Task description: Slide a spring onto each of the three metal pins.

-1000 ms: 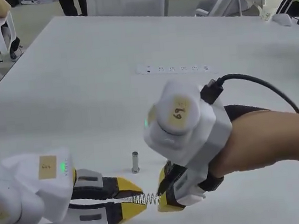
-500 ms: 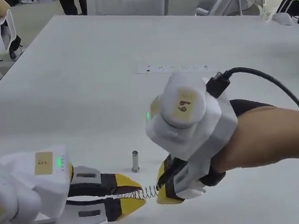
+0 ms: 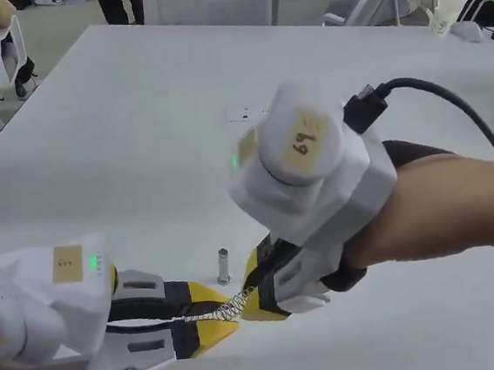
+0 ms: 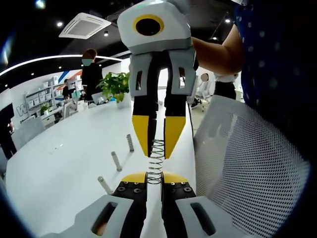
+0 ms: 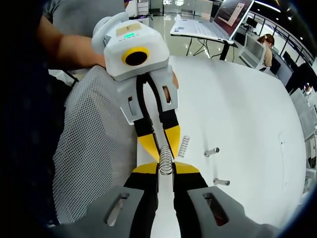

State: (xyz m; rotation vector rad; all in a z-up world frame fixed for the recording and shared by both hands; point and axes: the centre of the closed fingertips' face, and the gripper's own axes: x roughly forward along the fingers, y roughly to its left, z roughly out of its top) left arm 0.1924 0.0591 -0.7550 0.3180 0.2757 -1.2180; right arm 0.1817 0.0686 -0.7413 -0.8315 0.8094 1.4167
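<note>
Jaws of left gripper [image 3: 219, 317] and right gripper [image 3: 256, 299] were clamped on one spring [image 3: 232, 307] near pin [image 3: 223, 266]; stretching was risked if pulled apart.

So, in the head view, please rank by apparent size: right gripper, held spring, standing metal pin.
1. right gripper, clearly largest.
2. spring.
3. metal pin, which looks shorter; it stands slightly farther away, so the order of these two is unsure.
</note>
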